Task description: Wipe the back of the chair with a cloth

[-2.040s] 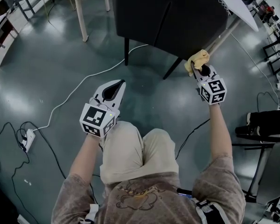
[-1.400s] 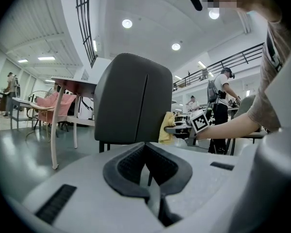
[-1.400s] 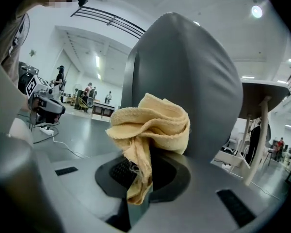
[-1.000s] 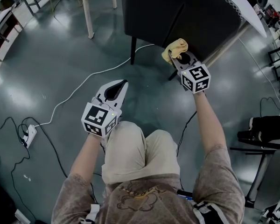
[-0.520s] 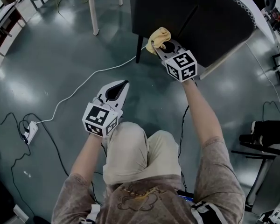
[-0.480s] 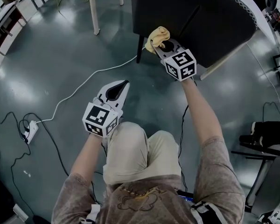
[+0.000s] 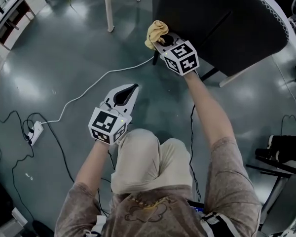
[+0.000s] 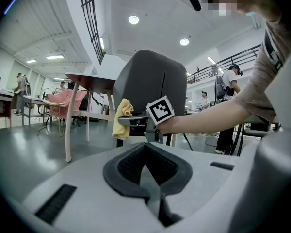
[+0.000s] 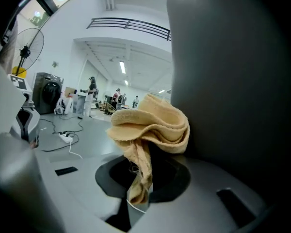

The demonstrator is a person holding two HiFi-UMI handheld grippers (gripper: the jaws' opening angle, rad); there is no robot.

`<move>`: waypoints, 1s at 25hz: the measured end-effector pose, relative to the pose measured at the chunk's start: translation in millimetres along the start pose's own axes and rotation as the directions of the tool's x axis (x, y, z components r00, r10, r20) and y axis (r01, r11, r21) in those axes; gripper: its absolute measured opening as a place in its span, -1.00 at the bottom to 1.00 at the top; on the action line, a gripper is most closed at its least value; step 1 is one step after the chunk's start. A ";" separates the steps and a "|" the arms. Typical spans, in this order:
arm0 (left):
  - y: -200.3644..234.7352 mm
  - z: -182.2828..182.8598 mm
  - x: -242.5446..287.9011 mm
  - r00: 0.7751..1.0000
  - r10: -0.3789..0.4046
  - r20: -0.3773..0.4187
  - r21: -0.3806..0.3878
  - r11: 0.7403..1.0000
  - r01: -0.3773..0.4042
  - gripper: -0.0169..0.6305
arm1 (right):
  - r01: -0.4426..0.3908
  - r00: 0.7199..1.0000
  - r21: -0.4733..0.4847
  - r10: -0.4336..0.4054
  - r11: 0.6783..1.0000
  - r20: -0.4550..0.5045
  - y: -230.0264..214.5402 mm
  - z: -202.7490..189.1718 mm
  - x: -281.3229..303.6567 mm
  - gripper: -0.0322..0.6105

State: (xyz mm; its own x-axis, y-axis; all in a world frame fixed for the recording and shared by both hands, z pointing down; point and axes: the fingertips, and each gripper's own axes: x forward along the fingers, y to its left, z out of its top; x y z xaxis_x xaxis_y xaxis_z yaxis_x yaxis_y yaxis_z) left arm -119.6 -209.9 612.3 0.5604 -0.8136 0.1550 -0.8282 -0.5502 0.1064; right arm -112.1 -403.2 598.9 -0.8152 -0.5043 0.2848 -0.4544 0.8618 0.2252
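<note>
A dark grey chair stands ahead, its back facing me. My right gripper is shut on a bunched yellow cloth at the left edge of the chair back. In the right gripper view the cloth lies against the dark chair back. My left gripper hangs lower above the floor, shut with nothing in it. In the left gripper view the chair, the cloth and the right gripper show ahead of the left gripper.
A white cable crosses the floor to a power strip at the left. A white table leg stands left of the chair, and a white tabletop edge passes at the upper right. A dark stand is at the right.
My right gripper has carried the cloth leftward along the chair back, from its right side to its left edge. The left gripper has stayed where it was.
</note>
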 end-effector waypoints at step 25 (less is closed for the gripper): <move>-25.9 12.8 -6.5 0.999 -0.022 0.025 0.001 1.000 0.022 -0.92 | 0.115 0.990 0.056 -0.119 0.992 0.079 7.2 -0.3 -132.1 -0.70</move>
State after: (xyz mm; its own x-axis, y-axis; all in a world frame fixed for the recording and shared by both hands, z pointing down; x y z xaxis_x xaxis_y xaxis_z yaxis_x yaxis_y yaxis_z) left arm -101.7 -192.8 596.0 0.5783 -0.8056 0.1283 -0.8157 -0.5681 0.1091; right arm -7.6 -330.4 563.1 -0.7810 -0.5977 0.1811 -0.5648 0.7997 0.2038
